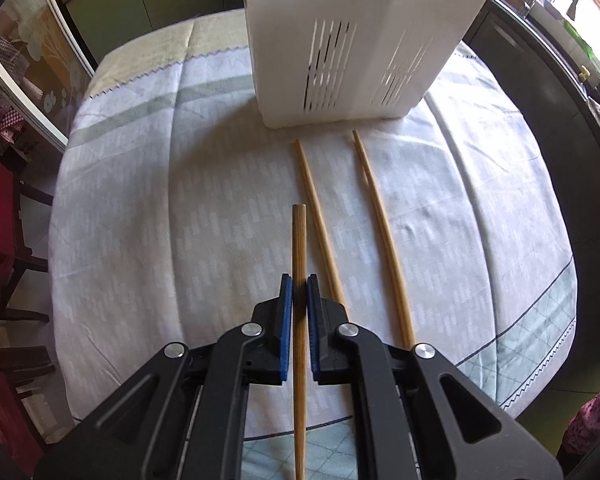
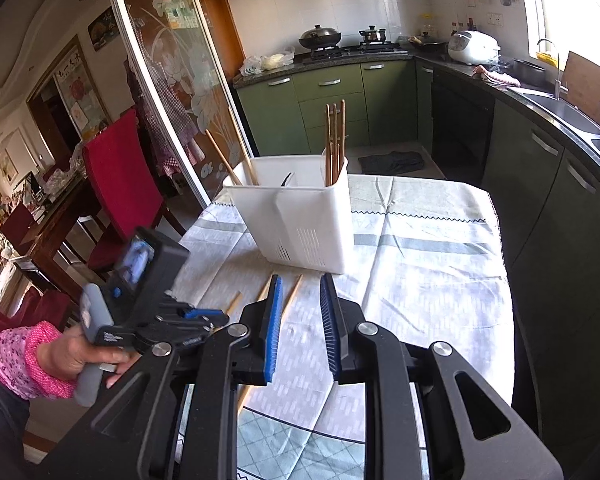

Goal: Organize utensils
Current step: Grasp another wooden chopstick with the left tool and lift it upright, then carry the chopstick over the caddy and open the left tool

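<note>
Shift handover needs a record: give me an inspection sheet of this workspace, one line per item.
Surface: table under a pale patterned tablecloth.
Job's things: white slotted utensil caddy upright, holding several chopsticks in two compartments; two loose chopsticks lying on the cloth in front of it, apart; one held chopstick.
Clutter: nothing seen on the table.
Grippers: left gripper shut on the held chopstick, above the cloth; right gripper open and holding nothing.
Cables: nothing seen.
Surroundings: green kitchen cabinets, stove with pots, sink to the right, red chair to the left.
</note>
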The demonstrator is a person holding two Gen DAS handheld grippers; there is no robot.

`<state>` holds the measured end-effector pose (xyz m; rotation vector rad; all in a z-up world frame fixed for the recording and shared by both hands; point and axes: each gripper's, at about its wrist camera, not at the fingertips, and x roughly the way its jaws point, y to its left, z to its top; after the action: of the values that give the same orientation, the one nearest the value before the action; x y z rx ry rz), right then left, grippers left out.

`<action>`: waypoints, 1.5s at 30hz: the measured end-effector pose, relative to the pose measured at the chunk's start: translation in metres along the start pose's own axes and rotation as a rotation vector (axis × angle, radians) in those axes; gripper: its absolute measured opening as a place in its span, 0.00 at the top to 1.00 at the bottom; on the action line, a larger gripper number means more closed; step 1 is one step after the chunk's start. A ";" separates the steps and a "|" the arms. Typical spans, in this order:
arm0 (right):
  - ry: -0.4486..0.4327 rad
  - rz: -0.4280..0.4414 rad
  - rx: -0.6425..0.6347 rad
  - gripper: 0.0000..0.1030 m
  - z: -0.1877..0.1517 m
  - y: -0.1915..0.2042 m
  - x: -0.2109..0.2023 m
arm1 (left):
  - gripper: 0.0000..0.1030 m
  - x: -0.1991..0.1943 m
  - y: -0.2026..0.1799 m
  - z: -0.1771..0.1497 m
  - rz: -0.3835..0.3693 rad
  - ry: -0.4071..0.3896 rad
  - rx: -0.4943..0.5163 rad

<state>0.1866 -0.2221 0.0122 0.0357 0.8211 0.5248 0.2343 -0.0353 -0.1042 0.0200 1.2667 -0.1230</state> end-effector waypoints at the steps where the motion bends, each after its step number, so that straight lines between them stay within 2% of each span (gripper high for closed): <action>1: 0.016 0.000 0.000 0.76 -0.002 0.000 0.005 | 0.93 -0.013 0.002 0.001 -0.009 -0.025 -0.002; 6: 0.104 0.013 0.009 0.76 -0.014 0.000 0.041 | 0.93 -0.083 0.004 0.001 -0.019 -0.187 -0.001; 10: 0.166 0.018 0.022 0.76 -0.024 -0.001 0.074 | 0.93 -0.125 0.000 0.003 -0.029 -0.282 -0.001; 15: 0.213 0.045 0.036 0.76 -0.031 0.002 0.098 | 0.93 -0.156 -0.002 0.002 -0.052 -0.346 0.007; 19: 0.214 0.040 0.040 0.76 -0.035 -0.001 0.098 | 0.93 -0.172 -0.006 0.006 -0.070 -0.379 0.012; 27: 0.248 0.038 0.056 0.76 -0.038 -0.004 0.111 | 0.93 -0.226 -0.016 0.050 -0.115 -0.477 -0.012; 34: 0.277 0.054 0.079 0.76 -0.052 -0.012 0.123 | 0.93 -0.279 -0.024 0.088 -0.079 -0.648 -0.032; 37: 0.284 0.051 0.090 0.76 -0.055 -0.017 0.126 | 0.93 -0.283 -0.026 0.102 -0.025 -0.713 -0.038; 39: 0.288 0.051 0.095 0.76 -0.058 -0.019 0.127 | 0.93 -0.275 -0.027 0.112 -0.002 -0.727 -0.044; 42: 0.299 0.050 0.094 0.76 -0.061 -0.019 0.131 | 0.93 -0.254 -0.024 0.125 0.004 -0.708 -0.054; 45: 0.311 0.049 0.093 0.76 -0.064 -0.018 0.134 | 0.93 -0.225 -0.022 0.133 0.021 -0.652 -0.057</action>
<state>0.2244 -0.1876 -0.1283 0.0612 1.1508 0.5451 0.2925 -0.0499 0.1515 -0.0529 0.6178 -0.0664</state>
